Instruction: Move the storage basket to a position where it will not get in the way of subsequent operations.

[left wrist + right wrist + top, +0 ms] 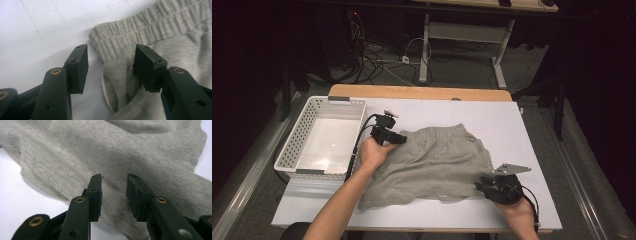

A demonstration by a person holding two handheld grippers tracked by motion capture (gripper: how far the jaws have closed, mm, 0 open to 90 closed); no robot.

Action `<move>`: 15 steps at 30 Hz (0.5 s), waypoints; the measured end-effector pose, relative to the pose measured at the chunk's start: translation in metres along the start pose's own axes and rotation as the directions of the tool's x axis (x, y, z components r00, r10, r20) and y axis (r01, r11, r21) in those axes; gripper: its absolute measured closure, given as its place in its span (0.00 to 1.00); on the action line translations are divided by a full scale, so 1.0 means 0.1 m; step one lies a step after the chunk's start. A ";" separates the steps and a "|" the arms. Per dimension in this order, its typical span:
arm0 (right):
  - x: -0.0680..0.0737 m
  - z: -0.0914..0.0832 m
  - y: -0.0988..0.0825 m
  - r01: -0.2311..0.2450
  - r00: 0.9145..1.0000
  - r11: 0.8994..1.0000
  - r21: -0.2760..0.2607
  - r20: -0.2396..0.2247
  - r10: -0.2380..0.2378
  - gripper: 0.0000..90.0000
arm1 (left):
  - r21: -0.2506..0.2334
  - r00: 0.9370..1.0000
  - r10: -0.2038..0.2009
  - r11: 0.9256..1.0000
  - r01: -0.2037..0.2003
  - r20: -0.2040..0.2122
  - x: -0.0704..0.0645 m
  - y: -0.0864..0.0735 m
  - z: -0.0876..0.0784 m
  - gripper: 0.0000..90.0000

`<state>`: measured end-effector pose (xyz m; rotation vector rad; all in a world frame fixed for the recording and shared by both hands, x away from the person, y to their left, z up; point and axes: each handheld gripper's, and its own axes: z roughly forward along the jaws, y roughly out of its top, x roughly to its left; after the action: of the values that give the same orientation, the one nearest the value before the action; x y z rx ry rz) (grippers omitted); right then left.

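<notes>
Shorts [439, 162] of grey cloth are spread flat on the white table [522, 145], waistband toward the far side; the left gripper [404, 138] is seen at the waistband's left corner, its jaws spread, with the elastic band [120, 47] lying between them unpinched; the right gripper [478, 186] is held at the hem on the near right, its jaws parted over the cloth [112, 157] without pinching it; a white basket [302, 140] is set just left of the shorts.
</notes>
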<state>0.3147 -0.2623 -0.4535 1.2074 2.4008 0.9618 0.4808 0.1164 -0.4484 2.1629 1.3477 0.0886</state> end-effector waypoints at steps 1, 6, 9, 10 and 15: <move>0.00 0.00 0.00 0.002 1.000 1.000 0.000 0.001 -0.002 0.73 | 0.011 1.000 -0.001 1.000 0.002 -0.008 0.01 0.00 0.03 0.49; 0.01 0.01 0.00 0.007 1.000 1.000 0.003 0.000 -0.007 0.72 | 0.039 1.000 0.015 0.999 -0.016 0.005 -0.02 0.00 0.09 0.55; 0.01 0.01 0.00 0.009 1.000 1.000 0.008 0.000 -0.009 0.72 | 0.053 1.000 0.014 0.998 -0.015 0.019 -0.03 0.01 0.10 0.65; 0.01 0.01 0.00 0.009 1.000 1.000 0.008 0.000 -0.009 0.72 | 0.053 1.000 0.014 0.998 -0.015 0.019 -0.03 0.01 0.10 0.69; 0.02 0.02 0.01 0.023 1.000 1.000 0.012 0.000 -0.023 0.72 | 0.100 0.999 0.028 0.994 -0.031 0.029 -0.05 0.07 0.11 0.83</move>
<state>0.3149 -0.2592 -0.4546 1.1815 2.4181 0.9420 0.4873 0.1051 -0.4527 2.2597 1.3308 0.0016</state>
